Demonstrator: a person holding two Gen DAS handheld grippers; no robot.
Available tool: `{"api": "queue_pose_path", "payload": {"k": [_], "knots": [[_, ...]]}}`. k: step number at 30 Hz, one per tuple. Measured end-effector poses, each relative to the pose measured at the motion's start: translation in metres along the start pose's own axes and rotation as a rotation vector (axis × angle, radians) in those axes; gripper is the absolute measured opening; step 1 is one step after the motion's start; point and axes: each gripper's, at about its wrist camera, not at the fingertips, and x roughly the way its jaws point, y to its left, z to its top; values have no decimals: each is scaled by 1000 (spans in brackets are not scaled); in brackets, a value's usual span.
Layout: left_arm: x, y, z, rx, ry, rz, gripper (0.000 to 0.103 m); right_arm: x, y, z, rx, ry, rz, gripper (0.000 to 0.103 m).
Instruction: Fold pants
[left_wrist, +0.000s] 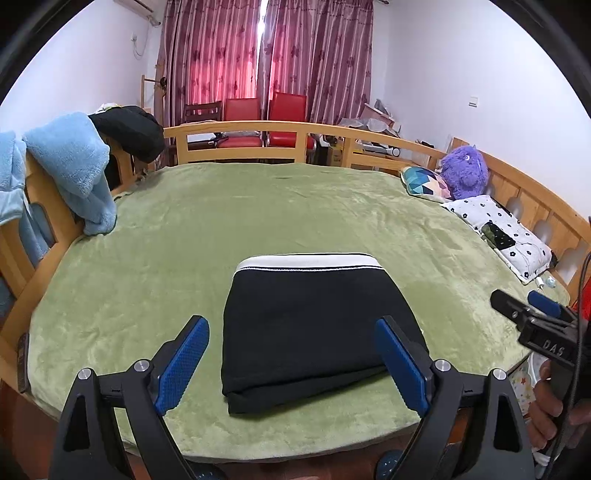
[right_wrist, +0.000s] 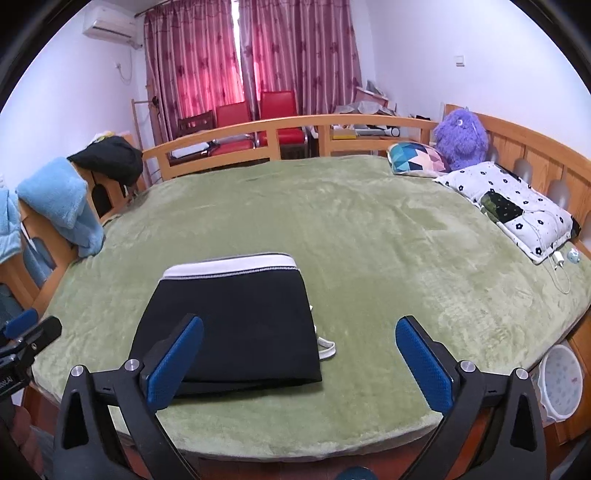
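1 pair of black pants (left_wrist: 314, 325) lies folded into a compact rectangle on the green blanket (left_wrist: 258, 214), near the bed's front edge. Waistband w/ white stripe (left_wrist: 310, 261) faces away from the cameras, toward the curtains; the thick folded edge faces the grippers. Long axis of the bundle runs front-to-back, approx. in line w/ the left gripper's fingers. In the right wrist view the pants (right_wrist: 236, 328) sit left of centre, and 1 white drawstring loop (right_wrist: 327, 349) sticks out at the right side, resting on the blanket.

Left gripper (left_wrist: 291, 365): jaws spread wide, nothing between the 2 blue pads; it hangs over the near edge of the pants, 1 pad each side of the bundle. Contact w/ fabric: cannot tell.

Right gripper (right_wrist: 299, 363): jaws spread wide, holding nothing; left pad overlaps the pants' near corner in view, right pad is over bare blanket. In the left wrist view it appears at the right border, held in a hand (left_wrist: 550, 406).

Surroundings: 1 wooden bed frame (left_wrist: 258, 129); 2 pillows, 1 geometric-print (right_wrist: 417, 158), 1 white w/ black flowers (right_wrist: 513, 203); 1 purple plush toy (right_wrist: 461, 136); 1 light-blue fleece (left_wrist: 70, 166) and 1 black garment (left_wrist: 129, 129) draped over the left rail; 2 red chairs (left_wrist: 266, 110) before the red curtains (left_wrist: 266, 55); 1 white bucket (right_wrist: 561, 380) on the floor at right.
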Motion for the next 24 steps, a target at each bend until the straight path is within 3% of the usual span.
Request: {"api": "queue_pose_path", "payload": {"k": [24], "knots": [[-4, -9, -3, -6, 9, 7, 94, -13, -13, -13, 39, -4, 21, 102]]}}
